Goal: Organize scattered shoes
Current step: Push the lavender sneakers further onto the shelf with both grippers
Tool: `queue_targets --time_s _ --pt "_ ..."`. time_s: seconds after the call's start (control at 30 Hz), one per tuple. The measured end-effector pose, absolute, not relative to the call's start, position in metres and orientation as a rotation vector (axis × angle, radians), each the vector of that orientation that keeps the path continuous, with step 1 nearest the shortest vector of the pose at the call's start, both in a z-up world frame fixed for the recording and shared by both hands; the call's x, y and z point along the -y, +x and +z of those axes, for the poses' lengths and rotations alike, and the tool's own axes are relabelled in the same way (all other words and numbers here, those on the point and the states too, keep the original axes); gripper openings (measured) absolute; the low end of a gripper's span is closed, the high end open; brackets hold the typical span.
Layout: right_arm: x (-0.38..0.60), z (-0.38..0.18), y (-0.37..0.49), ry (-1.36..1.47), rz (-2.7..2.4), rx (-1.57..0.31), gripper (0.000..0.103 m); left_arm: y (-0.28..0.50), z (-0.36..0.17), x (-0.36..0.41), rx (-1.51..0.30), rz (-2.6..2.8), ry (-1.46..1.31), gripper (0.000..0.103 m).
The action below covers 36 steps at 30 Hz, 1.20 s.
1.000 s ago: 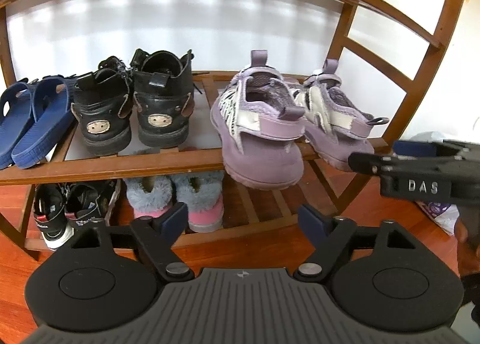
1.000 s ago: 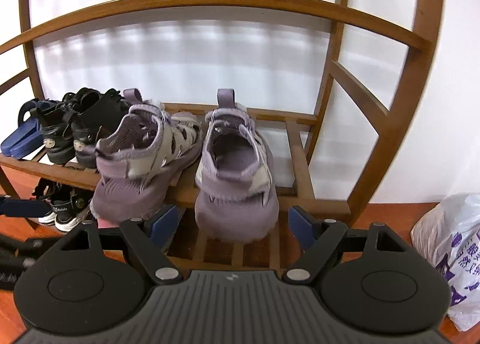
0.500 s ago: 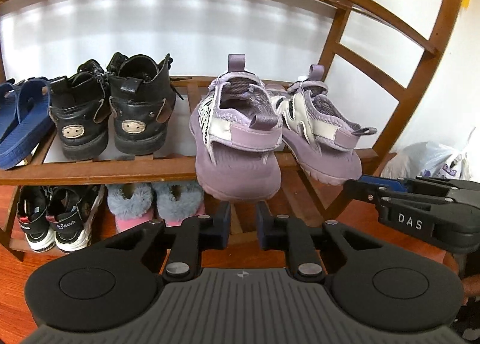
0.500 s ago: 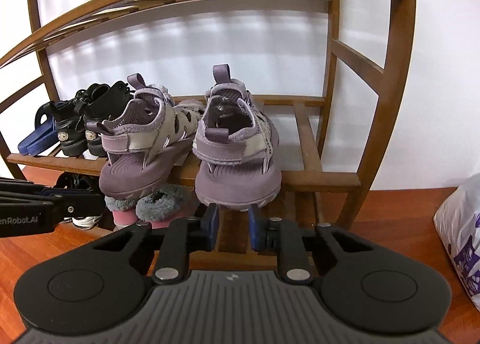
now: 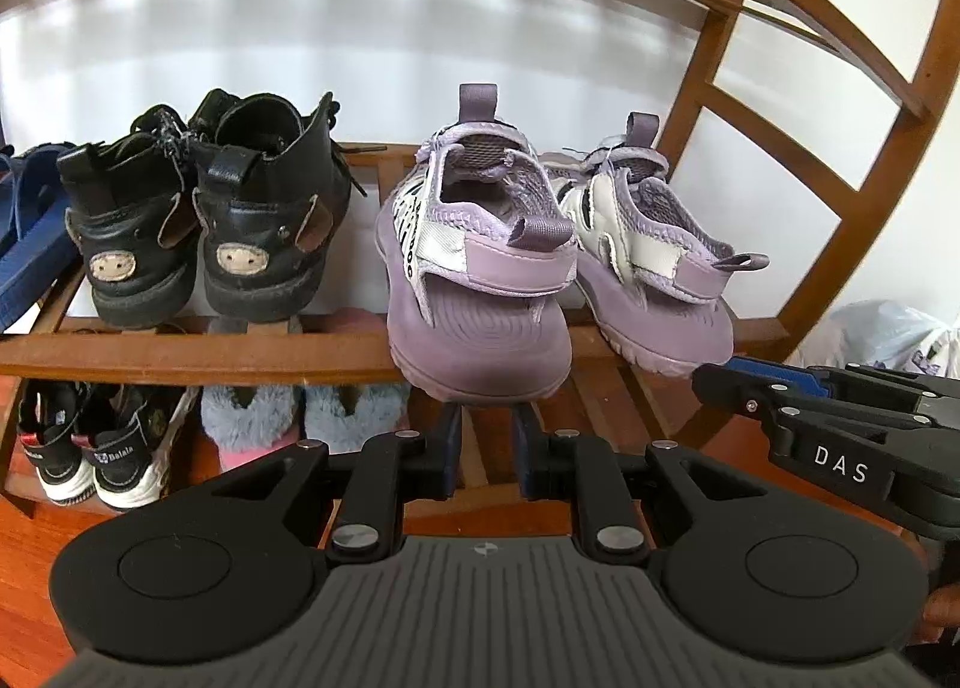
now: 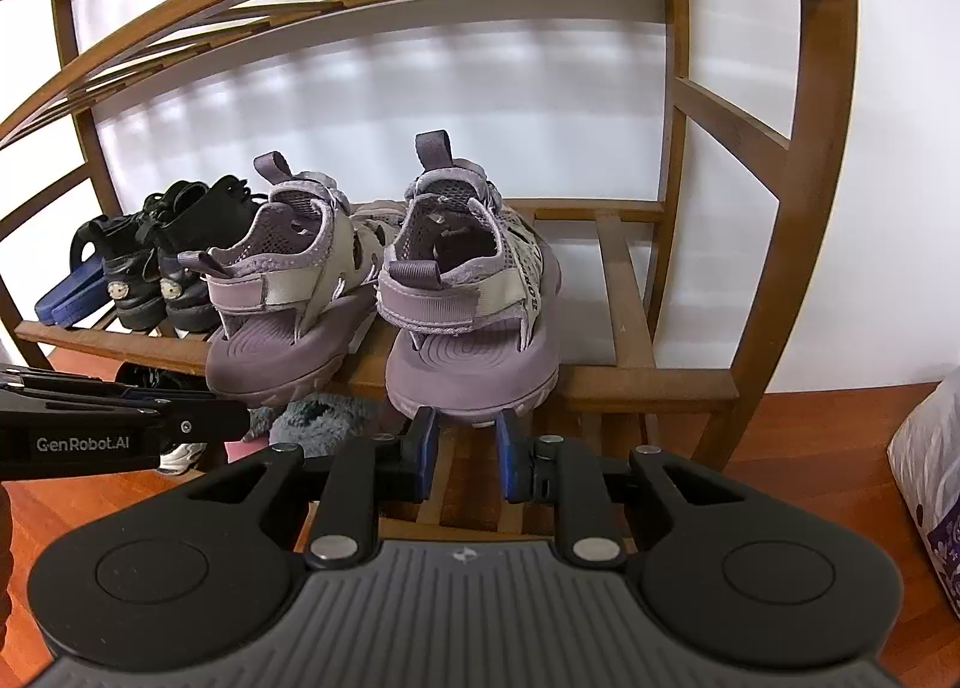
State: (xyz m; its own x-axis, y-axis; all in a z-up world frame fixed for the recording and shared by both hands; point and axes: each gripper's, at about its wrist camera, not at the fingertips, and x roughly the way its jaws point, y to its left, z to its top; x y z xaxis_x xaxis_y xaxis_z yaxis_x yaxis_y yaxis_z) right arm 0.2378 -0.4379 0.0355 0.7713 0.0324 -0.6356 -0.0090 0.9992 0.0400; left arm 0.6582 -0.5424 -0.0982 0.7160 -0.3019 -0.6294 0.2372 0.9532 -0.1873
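From your left wrist camera: your left gripper hangs just below the front edge of the wooden shoe rack, its blue-padded jaws drawn near each other with a narrow gap and nothing between them. Directly above it, the left purple sandal sits heel-out on the middle shelf, its sole jutting past the front rail. Just beside it to the right, the right purple sandal is angled, heel swung outward, also overhanging the rail. To the left of the pair stand two black boots, heels out and side by side, and beyond them blue slippers at the frame's edge. On the shelf below sit fluffy grey-and-pink slippers and black-and-white sandals. Your right gripper enters from the right, low beside the rack; whether it is parted cannot be told from this side-on view. A white plastic bag lies behind it.

From your right wrist camera: your right gripper hangs just under the heel of the right purple sandal, its jaws near each other but apart, holding nothing. The left purple sandal leans against its neighbour. Your left gripper reaches in from the left edge.
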Motion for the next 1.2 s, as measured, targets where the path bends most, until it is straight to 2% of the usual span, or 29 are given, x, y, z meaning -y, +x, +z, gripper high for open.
queue_targets --time_s 1.03,1.2 --pt "0.438 0.025 0.296 0.043 0.022 -0.685 0.025 0.712 -0.097 0.548 -0.699 -0.263 -0.117 0.022" --pt "0.435 0.029 0.289 0.034 0.03 -0.688 0.025 0.706 -0.095 0.544 -0.713 -0.272 -0.13 0.028"
